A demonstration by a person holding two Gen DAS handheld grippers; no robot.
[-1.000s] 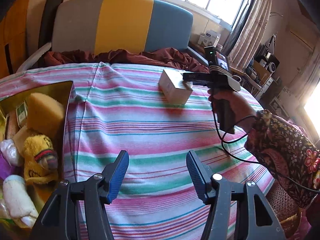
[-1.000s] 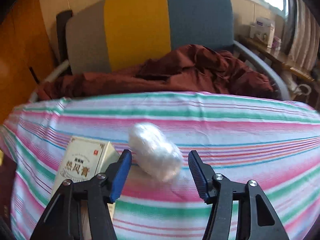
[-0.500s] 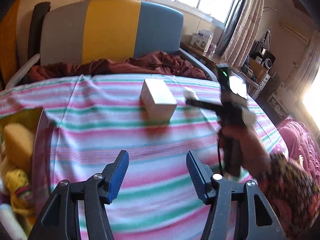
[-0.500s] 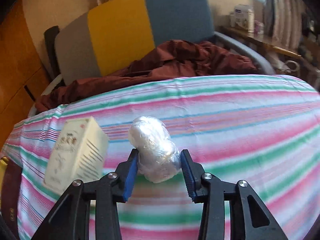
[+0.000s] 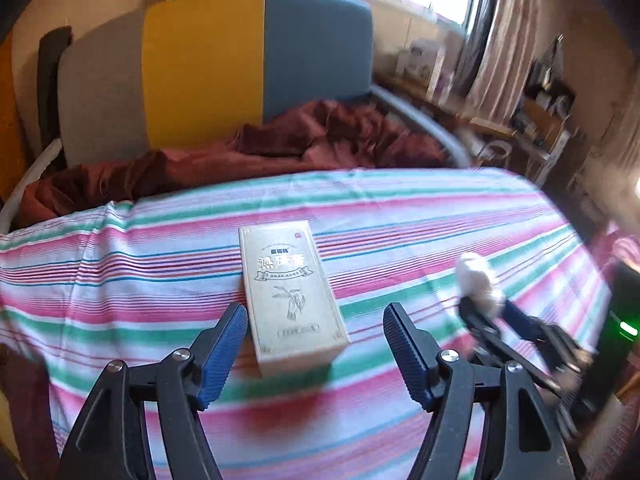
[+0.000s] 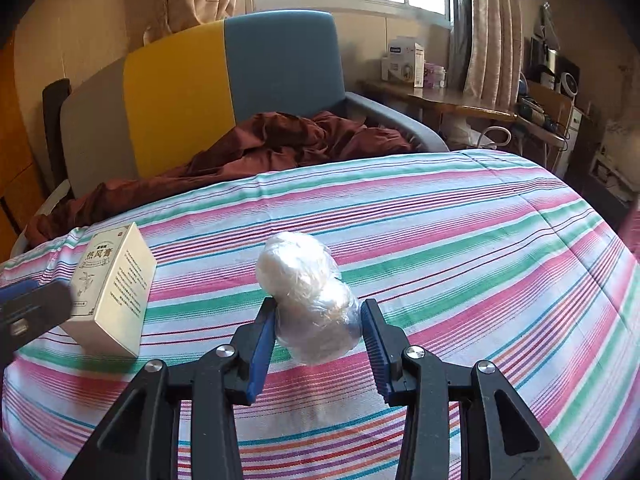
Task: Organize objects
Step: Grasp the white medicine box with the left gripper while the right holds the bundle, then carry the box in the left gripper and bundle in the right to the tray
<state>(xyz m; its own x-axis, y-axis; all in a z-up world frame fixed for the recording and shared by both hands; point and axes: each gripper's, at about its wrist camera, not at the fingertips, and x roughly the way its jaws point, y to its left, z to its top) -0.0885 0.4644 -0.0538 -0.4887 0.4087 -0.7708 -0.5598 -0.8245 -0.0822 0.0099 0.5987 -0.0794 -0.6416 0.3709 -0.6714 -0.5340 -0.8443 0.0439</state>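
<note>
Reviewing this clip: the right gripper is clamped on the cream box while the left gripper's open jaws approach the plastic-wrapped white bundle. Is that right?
The items are swapped. In the right wrist view, the right gripper is shut on the plastic-wrapped white bundle. In the left wrist view, the left gripper, jaws opening, straddles the cream box lying on the striped cloth.

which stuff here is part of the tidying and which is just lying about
Job:
- box, between the opening left gripper jaws, not gripped
- wrapped bundle, clamped in the right gripper

Lying about:
- maroon cloth
- armchair
- side table
- striped sheet
</note>
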